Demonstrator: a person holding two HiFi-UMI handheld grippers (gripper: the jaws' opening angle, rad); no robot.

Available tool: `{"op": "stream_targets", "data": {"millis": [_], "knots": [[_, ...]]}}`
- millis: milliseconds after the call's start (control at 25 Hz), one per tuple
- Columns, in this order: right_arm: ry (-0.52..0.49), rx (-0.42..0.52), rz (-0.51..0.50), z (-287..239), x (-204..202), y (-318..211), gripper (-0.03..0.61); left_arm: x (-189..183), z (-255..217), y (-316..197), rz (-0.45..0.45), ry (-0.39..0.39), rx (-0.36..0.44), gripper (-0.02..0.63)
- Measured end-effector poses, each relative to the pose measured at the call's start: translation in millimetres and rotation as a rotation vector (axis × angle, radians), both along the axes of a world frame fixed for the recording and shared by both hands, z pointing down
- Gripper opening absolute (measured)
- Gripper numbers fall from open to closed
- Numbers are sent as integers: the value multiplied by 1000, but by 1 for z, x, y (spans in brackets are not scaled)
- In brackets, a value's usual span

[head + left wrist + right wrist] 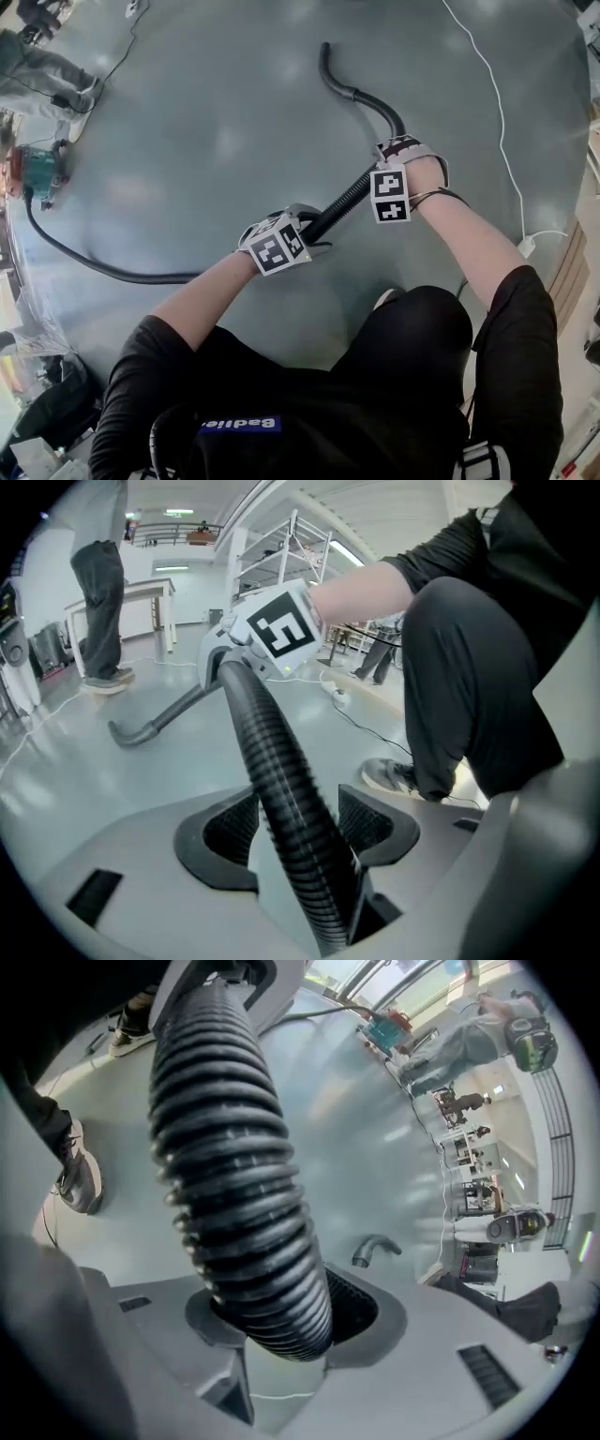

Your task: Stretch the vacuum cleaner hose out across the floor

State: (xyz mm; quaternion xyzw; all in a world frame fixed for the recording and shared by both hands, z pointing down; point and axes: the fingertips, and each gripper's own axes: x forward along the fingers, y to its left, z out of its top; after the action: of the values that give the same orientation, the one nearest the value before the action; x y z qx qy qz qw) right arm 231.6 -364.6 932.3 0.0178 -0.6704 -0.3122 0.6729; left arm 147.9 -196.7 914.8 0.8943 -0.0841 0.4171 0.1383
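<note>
The black ribbed vacuum hose [342, 202] runs from the vacuum cleaner [37, 173] at the left, along the floor and up through both grippers. Beyond them it ends in a curved rigid tube [328, 66] lying on the floor. My left gripper [314, 228] stands open around the hose [272, 752], which lies between the jaws [295, 817]; a gap shows at the left pad [230, 832]. Further up the same stretch, my right gripper [373, 180] is shut on the hose [225, 1166], which fills the space between its jaws [281, 1321].
A white cable [497, 103] crosses the floor at the right and ends at a white adapter [528, 246]. A person [37, 66] stands at the far left near the vacuum. My own shoe [389, 775] is close beside the hose. Tables and a scaffold [281, 555] stand beyond.
</note>
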Motion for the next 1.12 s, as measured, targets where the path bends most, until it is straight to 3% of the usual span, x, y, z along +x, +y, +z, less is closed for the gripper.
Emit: {"op": "stream_targets", "data": {"millis": [120,200,240,280,360,520,680,760,880,1120], "knots": [[6,38,113,-10,16,-2,186,35,10,-31,-71,-19,59,261],[-9,32,133,-10,26,3,186,53,20,-39,-86,-29,48,255],[-12,26,117,-5,32,8,186,60,24,-38,-84,-23,31,181],[-18,14,93,2,39,14,186,66,25,-35,-77,-9,16,163],[-30,-26,51,22,58,20,186,74,25,-27,-49,7,-2,141],[36,-107,15,73,123,10,196,84,29,-2,71,-3,-23,137],[43,-178,-64,111,148,6,209,93,28,19,146,21,-60,138],[15,-157,-3,117,153,-9,209,92,37,13,119,-9,-71,146],[51,-67,112,123,165,-33,209,80,60,-1,73,-95,-34,222],[237,-37,200,154,242,-40,209,66,38,-28,-76,-19,29,236]]}}
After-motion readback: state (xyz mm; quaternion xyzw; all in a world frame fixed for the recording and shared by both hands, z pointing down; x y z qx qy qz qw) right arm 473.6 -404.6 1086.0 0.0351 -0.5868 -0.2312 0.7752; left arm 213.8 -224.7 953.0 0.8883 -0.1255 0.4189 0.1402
